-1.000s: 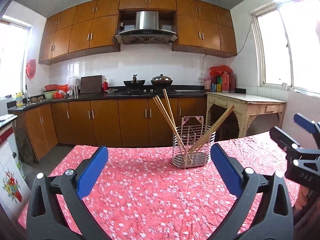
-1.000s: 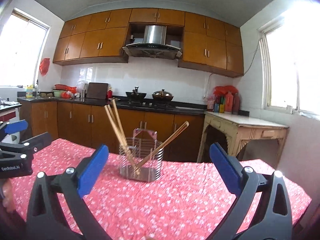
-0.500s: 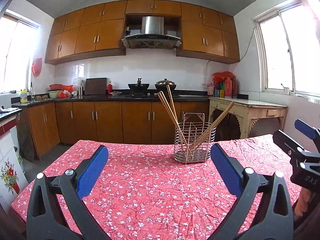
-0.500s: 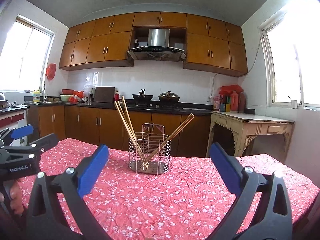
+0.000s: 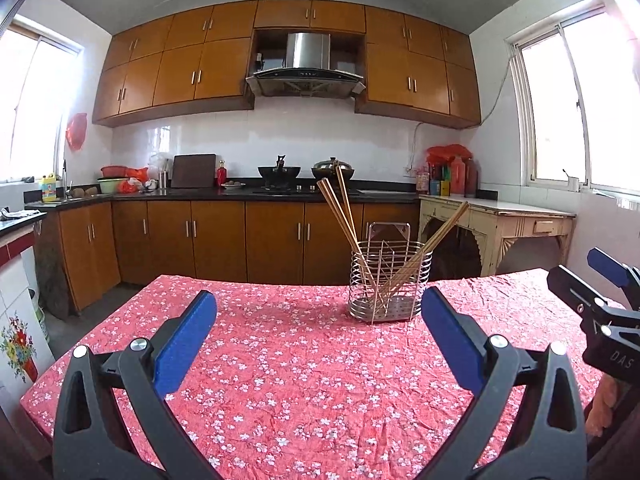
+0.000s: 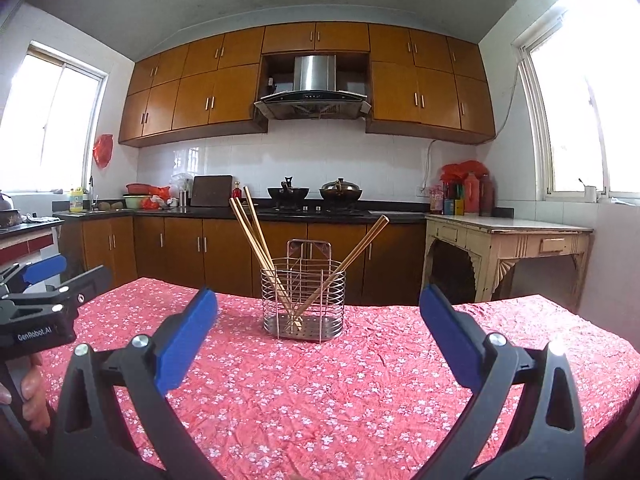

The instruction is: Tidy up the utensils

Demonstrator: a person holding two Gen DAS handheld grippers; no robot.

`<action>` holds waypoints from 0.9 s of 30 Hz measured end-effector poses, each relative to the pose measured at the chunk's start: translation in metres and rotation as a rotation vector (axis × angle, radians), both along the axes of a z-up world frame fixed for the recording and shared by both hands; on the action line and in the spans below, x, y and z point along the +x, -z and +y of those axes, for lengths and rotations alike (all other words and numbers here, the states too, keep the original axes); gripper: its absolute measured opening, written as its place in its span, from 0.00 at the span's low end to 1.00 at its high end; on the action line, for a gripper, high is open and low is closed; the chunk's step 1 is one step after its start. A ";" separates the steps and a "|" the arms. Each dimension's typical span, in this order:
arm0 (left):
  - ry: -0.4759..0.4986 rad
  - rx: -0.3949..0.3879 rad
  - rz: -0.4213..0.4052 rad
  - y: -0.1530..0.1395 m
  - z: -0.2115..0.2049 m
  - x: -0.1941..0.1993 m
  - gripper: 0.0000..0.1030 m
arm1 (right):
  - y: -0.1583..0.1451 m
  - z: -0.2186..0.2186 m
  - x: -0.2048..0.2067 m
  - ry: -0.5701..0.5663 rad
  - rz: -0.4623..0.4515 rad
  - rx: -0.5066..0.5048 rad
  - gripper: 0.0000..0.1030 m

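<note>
Holding both my left gripper and right gripper wide open, empty, I see the chopsticks leaning in the basket, middle of frame, nearer my right.

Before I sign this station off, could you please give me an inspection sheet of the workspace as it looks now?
Surface: table under a red floral tablecloth, wrinkled.
Job's things: wire utensil holder upright on the cloth; chopsticks stand in it, several leaning left, at least one leaning right.
Clutter: nothing seen on the cloth besides the holder.
Grippers: left gripper open, empty, short of the holder; right gripper open, empty, also short of it.
Cables: one wire on the wall under the upper cabinets; nothing seen on the table.
Surroundings: kitchen counter with wok and lidded pot, range hood, pale side table, windows both sides.
</note>
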State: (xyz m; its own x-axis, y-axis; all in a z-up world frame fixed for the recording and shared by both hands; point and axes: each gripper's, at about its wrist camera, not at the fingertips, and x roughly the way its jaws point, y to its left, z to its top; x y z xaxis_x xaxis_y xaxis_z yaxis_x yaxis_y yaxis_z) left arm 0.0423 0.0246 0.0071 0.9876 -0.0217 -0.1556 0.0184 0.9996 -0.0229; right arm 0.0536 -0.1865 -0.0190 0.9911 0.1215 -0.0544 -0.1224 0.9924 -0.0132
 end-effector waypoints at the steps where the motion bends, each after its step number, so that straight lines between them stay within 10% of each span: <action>1: -0.002 0.001 0.002 0.000 0.000 0.000 0.98 | 0.000 -0.001 0.000 0.002 0.002 0.003 0.96; 27: 0.008 -0.012 0.012 -0.001 0.001 0.000 0.98 | 0.000 -0.001 0.001 -0.010 0.003 0.038 0.96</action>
State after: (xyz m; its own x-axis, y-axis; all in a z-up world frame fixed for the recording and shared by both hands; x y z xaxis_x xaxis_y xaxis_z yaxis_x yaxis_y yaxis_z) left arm 0.0420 0.0259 0.0079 0.9854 -0.0319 -0.1674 0.0264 0.9990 -0.0347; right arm 0.0548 -0.1880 -0.0187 0.9897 0.1333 -0.0521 -0.1321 0.9909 0.0252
